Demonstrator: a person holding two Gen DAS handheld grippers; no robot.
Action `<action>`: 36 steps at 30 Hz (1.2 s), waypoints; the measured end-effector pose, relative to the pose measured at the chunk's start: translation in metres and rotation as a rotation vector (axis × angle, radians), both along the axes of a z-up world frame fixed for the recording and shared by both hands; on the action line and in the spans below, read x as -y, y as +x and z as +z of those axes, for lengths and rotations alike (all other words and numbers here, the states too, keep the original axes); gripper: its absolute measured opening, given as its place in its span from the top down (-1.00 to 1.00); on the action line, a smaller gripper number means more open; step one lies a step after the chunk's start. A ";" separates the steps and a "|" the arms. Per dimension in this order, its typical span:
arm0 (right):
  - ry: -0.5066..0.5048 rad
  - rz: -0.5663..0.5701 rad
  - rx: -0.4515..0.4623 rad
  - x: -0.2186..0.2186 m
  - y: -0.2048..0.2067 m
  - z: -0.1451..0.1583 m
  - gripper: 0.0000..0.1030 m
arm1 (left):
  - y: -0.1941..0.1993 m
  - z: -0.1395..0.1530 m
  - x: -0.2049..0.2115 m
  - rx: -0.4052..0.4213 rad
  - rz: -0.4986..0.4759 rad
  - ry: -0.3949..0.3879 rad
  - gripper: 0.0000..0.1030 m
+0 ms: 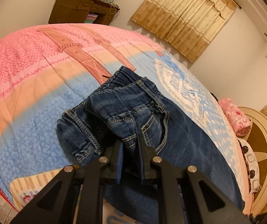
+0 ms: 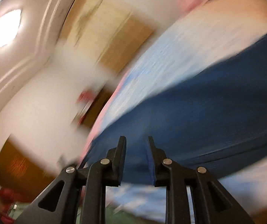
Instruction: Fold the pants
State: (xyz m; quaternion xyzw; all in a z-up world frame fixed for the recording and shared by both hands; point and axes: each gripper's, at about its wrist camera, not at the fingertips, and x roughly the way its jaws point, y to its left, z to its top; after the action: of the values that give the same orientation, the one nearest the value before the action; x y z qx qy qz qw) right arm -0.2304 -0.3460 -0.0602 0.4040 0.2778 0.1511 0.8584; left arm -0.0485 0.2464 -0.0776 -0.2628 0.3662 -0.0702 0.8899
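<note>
Dark blue jeans (image 1: 133, 112) lie on a bed with a pink, peach and blue cover (image 1: 30, 71). Their waistband end is bunched and partly lifted in the left wrist view. My left gripper (image 1: 129, 141) is shut on a fold of denim near the pocket and fly. In the right wrist view, heavily blurred, the jeans (image 2: 198, 121) spread as a blue sheet across the bed. My right gripper (image 2: 136, 140) sits over the denim with its fingers apart; no cloth shows between them.
A brown desk with boxes (image 1: 83, 7) stands against the far wall. Beige curtains (image 1: 185, 15) hang at the back right. A pink folded cloth (image 1: 234, 115) and a cream headboard (image 1: 264, 149) are at the right of the bed.
</note>
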 end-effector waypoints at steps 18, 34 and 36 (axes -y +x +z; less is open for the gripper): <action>0.202 -0.086 -0.202 -0.046 0.048 -0.077 0.56 | 0.003 -0.003 -0.010 0.014 -0.018 -0.053 0.70; 0.110 -0.181 -0.193 -0.034 0.021 -0.059 -0.33 | 0.012 0.002 0.006 0.039 -0.052 -0.062 -0.18; 0.179 -0.202 -0.180 -0.027 0.021 -0.063 -0.33 | 0.018 -0.001 0.010 0.015 -0.044 -0.074 -0.18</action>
State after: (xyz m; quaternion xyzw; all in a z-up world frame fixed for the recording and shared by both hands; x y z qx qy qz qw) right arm -0.2091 -0.3194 -0.1237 0.5168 0.2970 0.0514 0.8013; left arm -0.0301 0.2367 -0.0787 -0.2869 0.3623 -0.1055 0.8805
